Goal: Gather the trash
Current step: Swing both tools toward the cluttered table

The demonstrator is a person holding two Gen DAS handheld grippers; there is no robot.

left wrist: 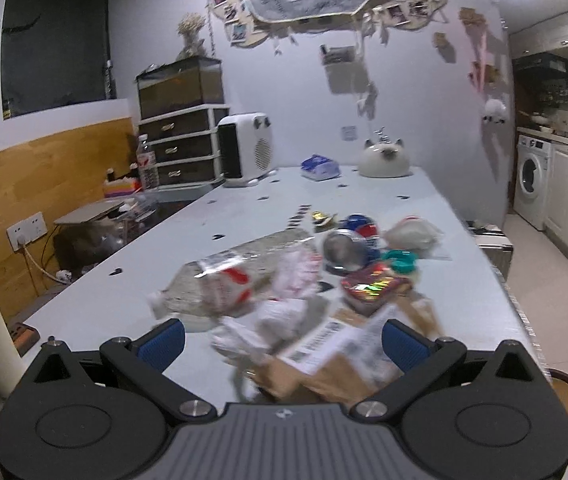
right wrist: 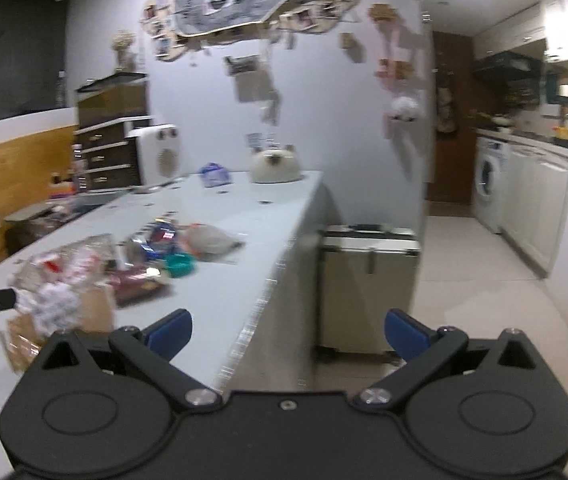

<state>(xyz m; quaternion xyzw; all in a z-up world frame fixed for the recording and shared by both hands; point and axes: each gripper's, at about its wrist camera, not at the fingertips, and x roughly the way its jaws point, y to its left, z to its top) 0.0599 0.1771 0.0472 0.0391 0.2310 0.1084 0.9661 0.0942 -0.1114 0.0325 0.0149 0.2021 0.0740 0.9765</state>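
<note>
From the left wrist, the left tongs (left wrist: 283, 342) stand spread wide, holding nothing, their blue ribbed pads over the near end of the pale, smooth desk (left wrist: 244, 208). The trash pile (left wrist: 304, 280) lies just ahead and partly between them: a crinkled clear plastic bottle (left wrist: 220, 280), crumpled white tissue (left wrist: 280, 320), a flat brown cardboard piece (left wrist: 324, 372), a shiny foil wrapper (left wrist: 370, 286).

From the right wrist, the right tongs (right wrist: 288, 332) are likewise released and empty over the desk's edge, with the blurred pile to their left. A boxy metal bin (right wrist: 368, 288) stands on the floor beside the desk.
</note>
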